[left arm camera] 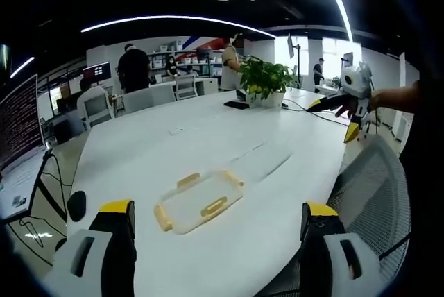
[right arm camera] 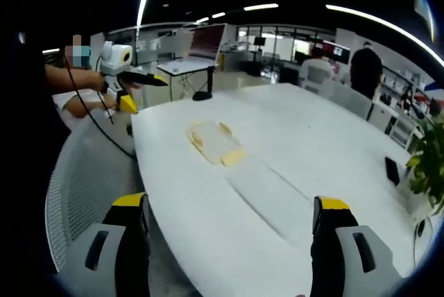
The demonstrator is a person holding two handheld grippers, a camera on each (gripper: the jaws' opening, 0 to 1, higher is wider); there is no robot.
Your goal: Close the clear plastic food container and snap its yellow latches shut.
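Both claws, left [left arm camera: 216, 241] and right [right arm camera: 232, 238], hang wide and empty short of the clear container [left arm camera: 198, 201] lying ahead on the white table [left arm camera: 229, 144]; light, slippery plastic, probably best pressed at its yellow latches [left arm camera: 214, 207].

Left gripper [left arm camera: 218, 224] held up in the air, jaws spread wide apart with nothing between them, yellow-tipped fingers [left arm camera: 116, 208] rising from the bottom of the left gripper view. Same gripper seen in the right gripper view at upper left [right arm camera: 142, 79], gripped by a hand at the end of an outstretched bare forearm [right arm camera: 73, 77]. Right gripper [right arm camera: 230, 217] likewise aloft, jaws wide, empty. Seen again at the right of the left gripper view [left arm camera: 331, 103], carried on an extended arm [left arm camera: 397, 97].
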